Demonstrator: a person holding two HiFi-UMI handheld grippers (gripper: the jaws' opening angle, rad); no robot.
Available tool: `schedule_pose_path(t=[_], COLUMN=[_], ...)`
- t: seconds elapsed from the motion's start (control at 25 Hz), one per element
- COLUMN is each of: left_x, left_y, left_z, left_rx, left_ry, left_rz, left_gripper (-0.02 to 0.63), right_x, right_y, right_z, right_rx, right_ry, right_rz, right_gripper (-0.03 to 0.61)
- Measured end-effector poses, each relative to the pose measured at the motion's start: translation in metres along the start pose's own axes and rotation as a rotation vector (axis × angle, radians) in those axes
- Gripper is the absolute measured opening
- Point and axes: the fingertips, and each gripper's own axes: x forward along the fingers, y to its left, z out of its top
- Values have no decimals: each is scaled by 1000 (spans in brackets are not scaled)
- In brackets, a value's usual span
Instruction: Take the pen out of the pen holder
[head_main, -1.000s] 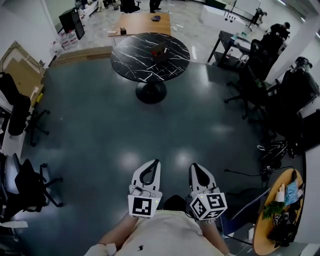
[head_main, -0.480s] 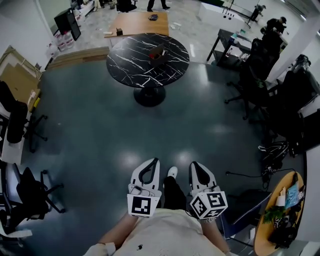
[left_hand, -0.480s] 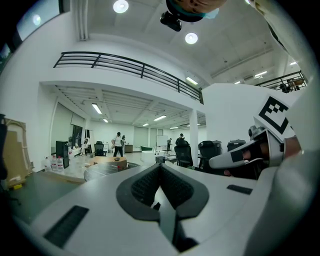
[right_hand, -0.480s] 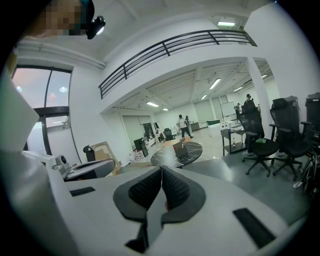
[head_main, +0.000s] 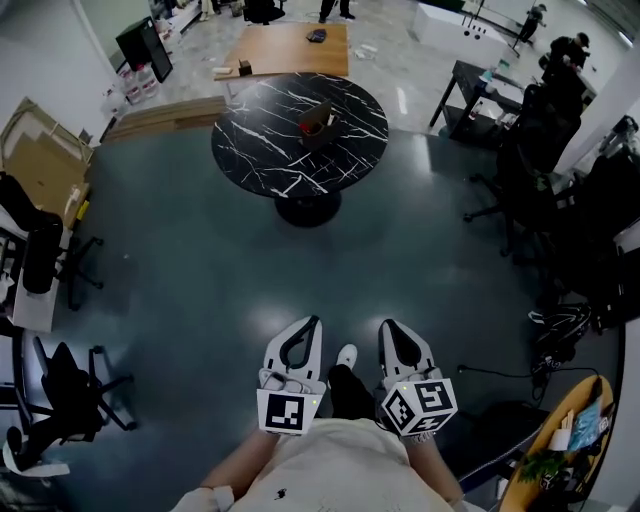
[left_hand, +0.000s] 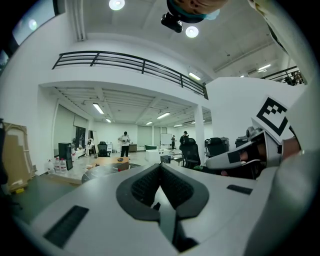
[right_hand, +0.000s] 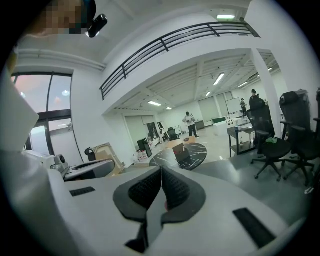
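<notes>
A brown pen holder (head_main: 318, 122) stands on a round black marble table (head_main: 270, 150) far ahead across the dark floor. The pen in it is too small to make out. In the head view my left gripper (head_main: 310, 323) and right gripper (head_main: 388, 328) are held side by side close to the body, far short of the table. Both have their jaws shut with nothing between them. The left gripper (left_hand: 160, 167) points level across the room. In its own view the right gripper (right_hand: 161, 170) points toward the pen holder (right_hand: 181, 152) on the table (right_hand: 197, 149).
Black office chairs (head_main: 545, 160) and desks line the right side, and more chairs (head_main: 60, 385) stand at the left. A wooden table (head_main: 290, 45) lies beyond the marble one. Cables (head_main: 560, 325) trail on the floor at the right, near a small wooden table (head_main: 560, 440).
The marble table has come closer and lower in the head view as the person walks toward it. A shoe now shows between the grippers. Both grippers stay shut.
</notes>
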Motion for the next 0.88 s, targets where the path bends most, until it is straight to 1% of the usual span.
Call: schedule_pose_path(t=[0.2,0.4,0.52,0.64,0.88], left_x=[61,105,123,135,156], left_y=[6,6,7,10,26], left_z=[6,9,9,13,12], left_rx=[-19,-15,-6,0,-18], left_ry=[3,3,14,7,20], left_rz=[54,102,122,140,170], left_gripper=[11,11,11,11,11], right_x=[40,73,88,97,122], right_y=[-40,-72,-85,-92,-106], right_z=[24,45,57,66,75], right_rx=[8,-7,-20,-10,-10], right_ry=[11,30,33,34,55], right_rz=[28,68,89,100,97], right_gripper=[18,18,18,18,18])
